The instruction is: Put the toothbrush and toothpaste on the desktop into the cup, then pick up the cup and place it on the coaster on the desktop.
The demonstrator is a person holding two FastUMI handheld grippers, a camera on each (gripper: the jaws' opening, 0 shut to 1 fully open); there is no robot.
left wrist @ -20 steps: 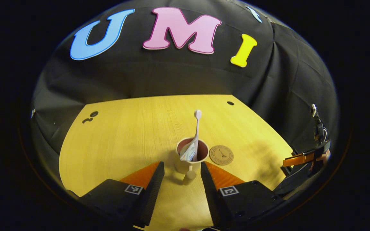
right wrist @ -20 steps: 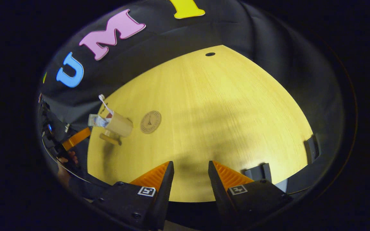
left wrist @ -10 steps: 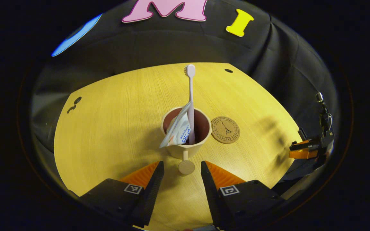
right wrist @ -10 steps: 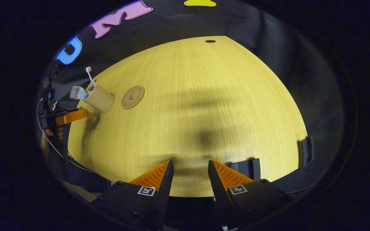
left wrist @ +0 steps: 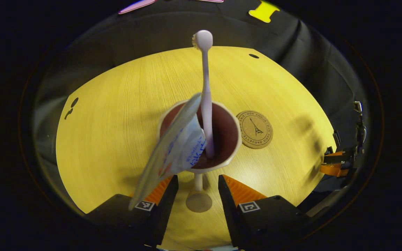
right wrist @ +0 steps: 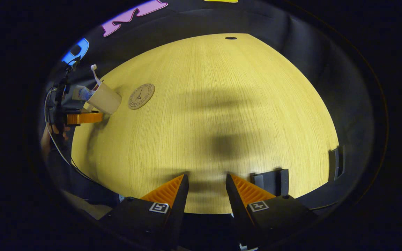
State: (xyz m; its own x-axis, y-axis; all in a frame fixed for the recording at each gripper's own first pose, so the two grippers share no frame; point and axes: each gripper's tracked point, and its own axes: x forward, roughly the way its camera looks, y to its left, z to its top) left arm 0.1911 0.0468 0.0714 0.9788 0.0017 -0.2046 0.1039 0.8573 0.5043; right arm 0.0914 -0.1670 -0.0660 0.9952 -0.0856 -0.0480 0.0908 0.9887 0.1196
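At frame centre, the beige plastic cup's knobbed handle [left wrist: 198, 198] points down between the spread-fingered left gripper [left wrist: 194, 183], seemingly untouched; the round cork coaster [left wrist: 255, 129] lies right.

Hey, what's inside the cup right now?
The cup holds a toothbrush, head up, and a toothpaste tube leaning over the rim. The tube hides part of the cup's bottom.
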